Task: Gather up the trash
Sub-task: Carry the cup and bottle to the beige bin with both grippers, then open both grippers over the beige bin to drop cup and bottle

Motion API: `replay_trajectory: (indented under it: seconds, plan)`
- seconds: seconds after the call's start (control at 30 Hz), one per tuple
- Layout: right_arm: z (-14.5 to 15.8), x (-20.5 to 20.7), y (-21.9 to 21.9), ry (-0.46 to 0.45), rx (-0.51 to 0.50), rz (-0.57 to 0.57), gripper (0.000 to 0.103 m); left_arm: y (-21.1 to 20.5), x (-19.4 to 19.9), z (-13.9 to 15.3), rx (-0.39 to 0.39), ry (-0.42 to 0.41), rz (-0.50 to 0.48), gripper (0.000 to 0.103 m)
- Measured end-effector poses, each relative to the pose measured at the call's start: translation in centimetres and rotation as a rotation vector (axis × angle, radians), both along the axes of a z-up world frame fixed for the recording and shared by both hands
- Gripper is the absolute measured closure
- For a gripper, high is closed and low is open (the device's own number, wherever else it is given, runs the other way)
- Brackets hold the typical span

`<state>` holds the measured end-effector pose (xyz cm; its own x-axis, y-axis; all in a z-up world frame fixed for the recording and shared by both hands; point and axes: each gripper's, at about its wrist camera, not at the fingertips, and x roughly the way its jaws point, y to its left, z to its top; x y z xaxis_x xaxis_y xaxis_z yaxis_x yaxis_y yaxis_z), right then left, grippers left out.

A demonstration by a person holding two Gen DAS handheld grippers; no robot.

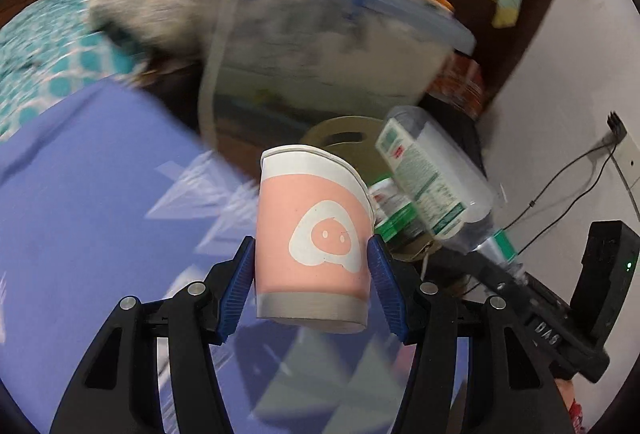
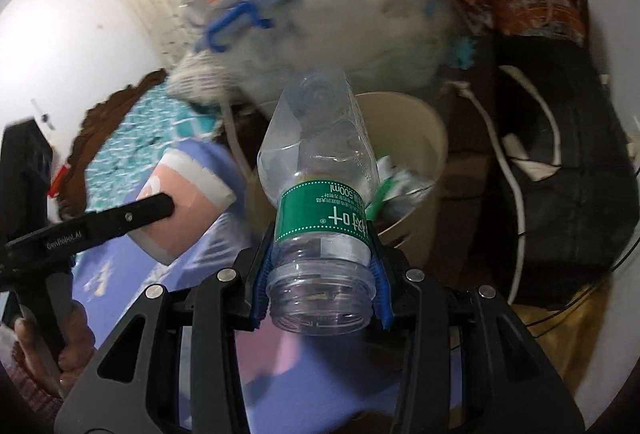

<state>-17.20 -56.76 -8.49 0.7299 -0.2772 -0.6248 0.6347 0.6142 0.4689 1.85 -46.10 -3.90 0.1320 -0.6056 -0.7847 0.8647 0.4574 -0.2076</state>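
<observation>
My left gripper (image 1: 312, 266) is shut on a pink and white paper cup (image 1: 316, 234), held upright above the purple bed sheet (image 1: 100, 213). The cup also shows in the right wrist view (image 2: 188, 201). My right gripper (image 2: 320, 274) is shut on a clear plastic bottle (image 2: 320, 189) with a green label, its open mouth toward the camera. The bottle also shows in the left wrist view (image 1: 432, 177), tilted over a beige trash bin (image 1: 348, 131). The bin (image 2: 416, 129) stands just beyond the bottle and holds other bottle trash.
A clear storage box (image 1: 320, 45) with blue latches and an orange lid stands behind the bin. A teal patterned blanket (image 1: 48, 57) lies at left. Black bag and white cables (image 2: 560, 173) sit right of the bin. A wall socket (image 1: 624, 145) with cords is at right.
</observation>
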Motion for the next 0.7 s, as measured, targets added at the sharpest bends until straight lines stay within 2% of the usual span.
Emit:
replay_trajectory:
  seconds: [0.17, 0.2, 0.23, 0.27, 0.33, 0.37, 0.47, 0.7]
  plan:
    - [-0.8, 2.1, -4.1, 0.054, 0.012, -0.014, 0.058, -7.4, -0.4, -1.7, 0.047, 0.01, -0.072, 0.048]
    - [-1.0, 2.5, -4.6, 0.053, 0.02, -0.012, 0.055, -8.3, -0.1, -1.9, 0.05, 0.016, -0.073, 0.047]
    - [-1.2, 2.9, -5.0, 0.051, 0.028, -0.013, 0.04, -9.3, 0.2, -2.2, 0.053, 0.027, -0.073, 0.046]
    - [-1.5, 3.0, -5.3, 0.046, 0.034, -0.016, 0.034, -10.5, 0.6, -2.9, 0.061, 0.053, -0.074, 0.034]
    - [-1.7, 3.6, -5.5, 0.02, 0.037, -0.024, 0.032, -11.9, 1.4, -3.8, 0.086, 0.081, -0.067, 0.013]
    - [-1.5, 3.4, -5.7, 0.012, 0.029, -0.038, 0.032, -12.4, 1.8, -4.3, 0.096, 0.086, -0.052, 0.013]
    - [-1.0, 3.8, -5.6, -0.001, -0.008, -0.057, 0.032, -12.6, 3.0, -4.9, 0.1, 0.12, -0.026, 0.013]
    - [1.2, 1.0, 0.4, -0.057, -0.122, -0.112, 0.032, -8.3, 4.0, -2.1, -0.008, 0.127, 0.003, 0.013]
